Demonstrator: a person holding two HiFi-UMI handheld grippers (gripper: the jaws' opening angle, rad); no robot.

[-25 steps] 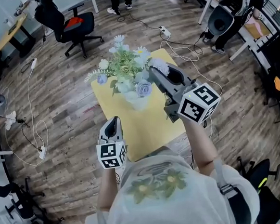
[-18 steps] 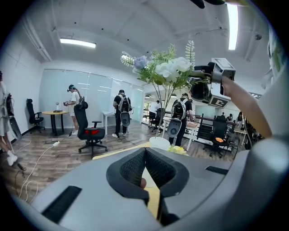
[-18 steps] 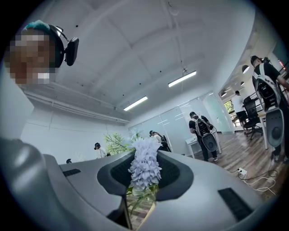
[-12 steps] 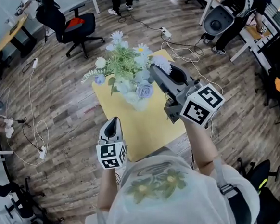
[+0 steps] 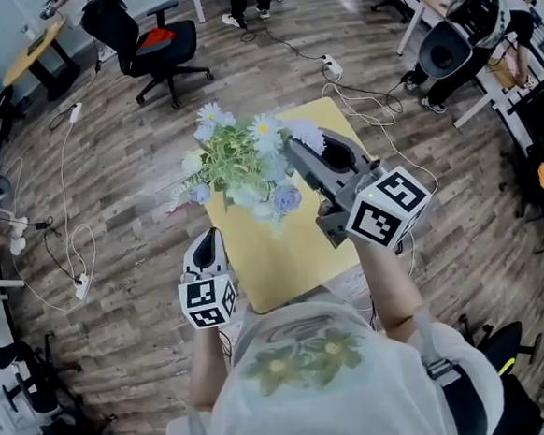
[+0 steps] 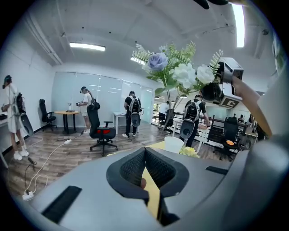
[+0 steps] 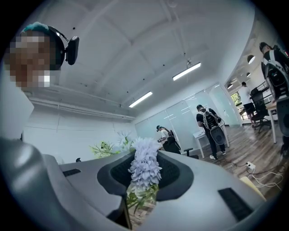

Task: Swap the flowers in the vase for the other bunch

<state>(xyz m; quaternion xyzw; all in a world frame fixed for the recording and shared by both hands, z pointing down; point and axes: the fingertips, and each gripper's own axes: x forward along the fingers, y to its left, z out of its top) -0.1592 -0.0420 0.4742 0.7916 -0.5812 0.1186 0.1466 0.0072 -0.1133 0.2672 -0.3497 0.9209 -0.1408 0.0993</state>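
R gripper (image 5: 293, 150) was clamped on the stems of the flower bunch (image 5: 240, 163), held up over the yellow table (image 5: 280, 258), prob. to clear the white vase (image 6: 174, 144) there. L gripper (image 5: 210, 237), near left, had jaws together, empty, prob. waiting. No words to read, just square marks.

Matt grey plastic right gripper (image 5: 289, 146), ribbed blk pads (image 7: 170, 172), cloth-look flowers (image 5: 240, 163), smooth tabletop (image 5: 284, 253), semi-gloss wood floor (image 5: 120, 191)

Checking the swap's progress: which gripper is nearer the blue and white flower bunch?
Right. The right gripper is clamped on the flower bunch; the left gripper sits shut and apart, nearer the person.
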